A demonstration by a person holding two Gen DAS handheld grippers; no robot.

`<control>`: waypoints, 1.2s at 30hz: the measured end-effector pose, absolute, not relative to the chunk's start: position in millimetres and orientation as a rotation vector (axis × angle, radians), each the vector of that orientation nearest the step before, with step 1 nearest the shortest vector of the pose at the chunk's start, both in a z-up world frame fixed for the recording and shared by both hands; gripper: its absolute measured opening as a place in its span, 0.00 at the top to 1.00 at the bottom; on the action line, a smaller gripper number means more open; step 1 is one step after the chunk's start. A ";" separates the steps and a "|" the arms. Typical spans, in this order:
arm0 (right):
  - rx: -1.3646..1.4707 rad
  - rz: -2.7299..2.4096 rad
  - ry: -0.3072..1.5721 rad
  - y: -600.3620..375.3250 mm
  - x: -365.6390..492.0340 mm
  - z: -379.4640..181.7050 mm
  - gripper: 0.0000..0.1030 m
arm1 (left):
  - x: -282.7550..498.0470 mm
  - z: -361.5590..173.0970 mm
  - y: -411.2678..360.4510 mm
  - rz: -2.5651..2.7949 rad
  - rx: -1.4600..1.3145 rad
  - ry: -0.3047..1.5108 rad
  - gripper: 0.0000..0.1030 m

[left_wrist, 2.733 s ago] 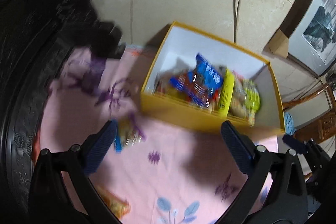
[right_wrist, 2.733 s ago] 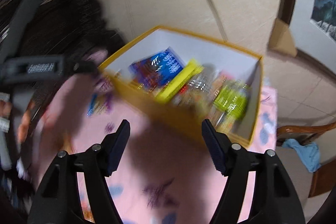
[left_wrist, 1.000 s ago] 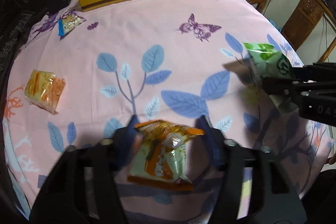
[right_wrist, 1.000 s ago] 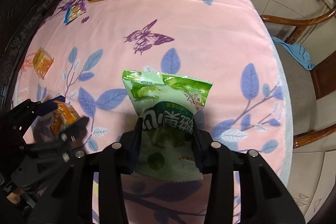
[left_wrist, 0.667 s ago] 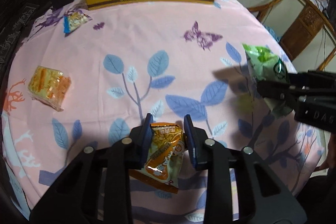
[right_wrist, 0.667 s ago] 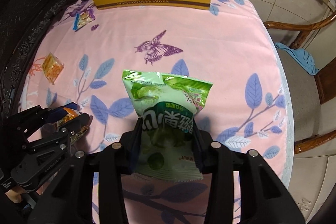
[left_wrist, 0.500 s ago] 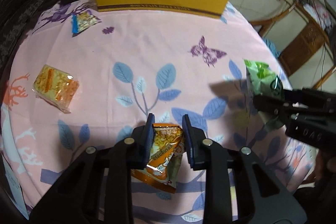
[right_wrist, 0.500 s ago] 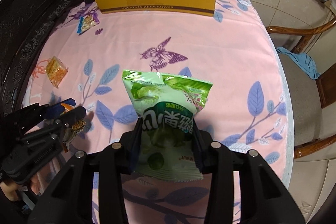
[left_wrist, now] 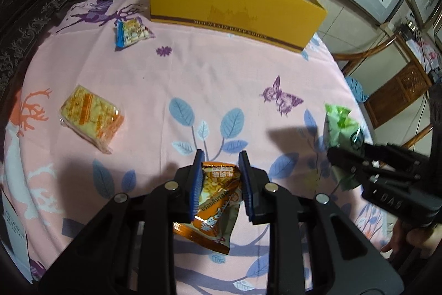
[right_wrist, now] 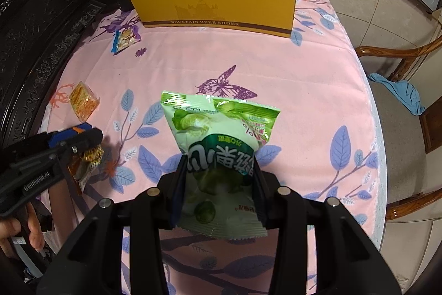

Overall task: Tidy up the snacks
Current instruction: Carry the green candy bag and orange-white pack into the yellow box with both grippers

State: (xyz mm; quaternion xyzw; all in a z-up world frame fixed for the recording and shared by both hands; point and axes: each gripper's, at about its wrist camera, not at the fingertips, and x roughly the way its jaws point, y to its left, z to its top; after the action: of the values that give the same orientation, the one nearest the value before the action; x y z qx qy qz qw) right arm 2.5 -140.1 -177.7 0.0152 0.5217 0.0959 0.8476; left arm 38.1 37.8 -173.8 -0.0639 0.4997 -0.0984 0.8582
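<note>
Where left gripper (left_wrist: 221, 179) pinches, orange packet (left_wrist: 214, 201) (lifted)

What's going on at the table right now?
A person is tidying snacks with a gripper in each hand. The left gripper is shut on an orange packet, and the right gripper is shut on a green bag; both are held above the pink tablecloth. The yellow box at the far edge already holds some snacks. Two packets lie loose on the cloth: a yellow-orange one and a small blue-edged one near the box.
</note>
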 end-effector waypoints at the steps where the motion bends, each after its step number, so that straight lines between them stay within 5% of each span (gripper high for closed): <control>1: 0.033 0.205 1.098 -139.8 4.0 -176.6 0.59 | 40.5 -171.4 38.0 -0.207 -0.132 1.046 0.76; 19: 0.090 0.205 0.858 -138.5 178.3 -45.2 0.59 | 246.9 -37.6 9.1 -0.171 -0.108 0.853 0.76; 30: 0.080 0.185 0.843 -139.6 233.5 -40.9 0.57 | 314.6 -35.4 6.7 -0.172 -0.089 0.855 0.75; 32: 0.077 0.164 0.837 -140.0 243.2 -43.2 0.50 | 322.1 -38.6 3.8 -0.172 -0.087 0.862 0.68; 34: 0.062 0.137 0.837 -140.3 250.8 -45.0 0.38 | 332.0 -42.0 0.3 -0.148 -0.082 0.883 0.14; 36: 0.053 0.120 0.836 -141.3 255.9 -45.9 0.36 | 331.6 -40.8 0.2 -0.131 -0.083 0.839 0.10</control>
State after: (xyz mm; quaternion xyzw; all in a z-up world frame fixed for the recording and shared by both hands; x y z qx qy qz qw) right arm 255.9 -141.3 -45.9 0.0255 0.4058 0.0583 0.9118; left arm 331.6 0.2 -40.8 -0.0401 0.4070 -0.0634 0.9103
